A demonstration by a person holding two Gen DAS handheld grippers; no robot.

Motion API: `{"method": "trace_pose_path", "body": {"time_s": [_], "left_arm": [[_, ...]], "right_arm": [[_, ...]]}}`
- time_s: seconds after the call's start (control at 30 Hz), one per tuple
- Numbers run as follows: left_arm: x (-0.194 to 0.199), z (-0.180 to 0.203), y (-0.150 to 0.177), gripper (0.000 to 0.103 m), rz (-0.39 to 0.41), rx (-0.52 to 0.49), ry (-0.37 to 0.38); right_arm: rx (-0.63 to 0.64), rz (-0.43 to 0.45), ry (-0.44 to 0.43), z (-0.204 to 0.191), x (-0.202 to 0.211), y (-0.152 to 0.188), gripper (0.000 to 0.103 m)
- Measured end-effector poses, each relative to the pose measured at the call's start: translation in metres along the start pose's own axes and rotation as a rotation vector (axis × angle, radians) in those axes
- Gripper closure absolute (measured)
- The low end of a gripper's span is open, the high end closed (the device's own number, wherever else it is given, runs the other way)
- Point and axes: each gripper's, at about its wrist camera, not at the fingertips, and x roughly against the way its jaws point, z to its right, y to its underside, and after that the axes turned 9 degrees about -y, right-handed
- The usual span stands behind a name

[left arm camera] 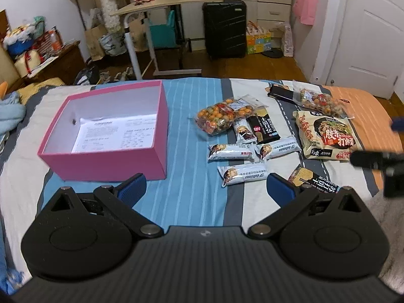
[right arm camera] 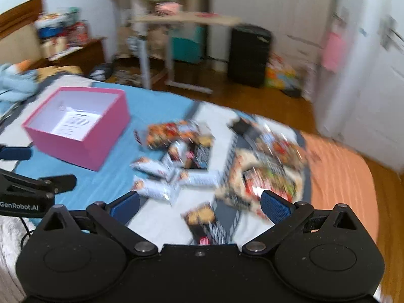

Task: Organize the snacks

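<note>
From the left wrist view we see everything sharply: the pink box [left arm camera: 108, 136], a rectangular, matte cardboard box with a white lining, sits on the striped bedsheet [left arm camera: 186, 189] with only a printed paper sheet [left arm camera: 118, 133] lying flat on its floor. To the right of the box, well apart from it, lie the snacks: a clear crinkled bag of orange and red candies [left arm camera: 219, 118], three glossy white pillow-shaped bar packets [left arm camera: 242, 156], a black wrapped bar [left arm camera: 265, 128], a second candy bag [left arm camera: 320, 102] and a large beige noodle packet [left arm camera: 325, 136] farthest from the box. The right wrist view is smeared by blur, so there the packets read only as patches of colour, but it alone shows the other tool's black body with the "GenRobot.AI" lettering, near the box.

Our left gripper [left arm camera: 205, 189] hovers over the sheet just in front of the box, its blue ribbed pads spread wide and holding nothing. Our right gripper [right arm camera: 200, 204] hangs above the snacks, likewise parted and empty.
</note>
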Motion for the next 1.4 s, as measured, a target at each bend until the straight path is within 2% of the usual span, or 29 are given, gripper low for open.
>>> {"method": "trace_pose_path", "body": {"time_s": [0.13, 0.17, 0.27, 0.37, 0.43, 0.5, 0.57, 0.67, 0.8, 0.87, 1.0, 1.13, 1.33, 1.4], "left_arm": [[-0.016, -0.004, -0.023, 0.0, -0.035, 0.004, 0.086], [-0.025, -0.006, -0.032, 0.0, -0.063, 0.027, 0.109], [-0.048, -0.008, -0.048, 0.002, -0.111, 0.086, 0.128], [-0.073, 0.0, -0.054, 0.002, -0.138, 0.124, 0.115], [-0.089, 0.007, -0.05, 0.003, -0.158, 0.127, 0.106], [-0.107, 0.017, -0.039, 0.003, -0.192, 0.12, 0.118], [-0.128, 0.022, -0.024, 0.004, -0.244, 0.16, 0.141], [-0.152, 0.02, -0.008, 0.01, -0.308, 0.252, 0.167], [-0.184, 0.014, 0.007, 0.02, -0.403, 0.422, 0.226], [-0.193, 0.014, 0.012, 0.026, -0.436, 0.477, 0.244], [-0.208, 0.019, 0.021, 0.029, -0.452, 0.557, 0.251], [-0.219, 0.021, 0.029, 0.033, -0.449, 0.652, 0.239], [-0.216, 0.038, 0.021, 0.033, -0.364, 0.614, 0.155], [-0.218, 0.042, 0.02, 0.033, -0.35, 0.602, 0.135]], "right_arm": [[0.118, 0.018, -0.117, 0.023, -0.023, -0.028, 0.0], [0.133, -0.006, -0.123, 0.031, -0.035, -0.037, 0.0], [0.114, -0.068, -0.139, 0.049, -0.07, -0.057, 0.002], [0.159, -0.12, -0.221, 0.059, -0.106, -0.062, 0.009], [0.201, -0.167, -0.277, 0.063, -0.13, -0.059, 0.012], [0.289, -0.213, -0.277, 0.063, -0.151, -0.052, 0.018], [0.36, -0.244, -0.293, 0.064, -0.168, -0.042, 0.022], [0.36, -0.304, -0.331, 0.071, -0.189, -0.032, 0.027], [0.515, -0.297, -0.279, 0.065, -0.203, -0.014, 0.027], [0.55, -0.292, -0.282, 0.065, -0.211, -0.011, 0.027], [0.615, -0.277, -0.321, 0.066, -0.223, -0.007, 0.027], [0.582, -0.307, -0.365, 0.075, -0.238, -0.007, 0.029], [0.556, -0.311, -0.388, 0.081, -0.241, -0.007, 0.041], [0.577, -0.309, -0.395, 0.078, -0.238, -0.007, 0.051]]}}
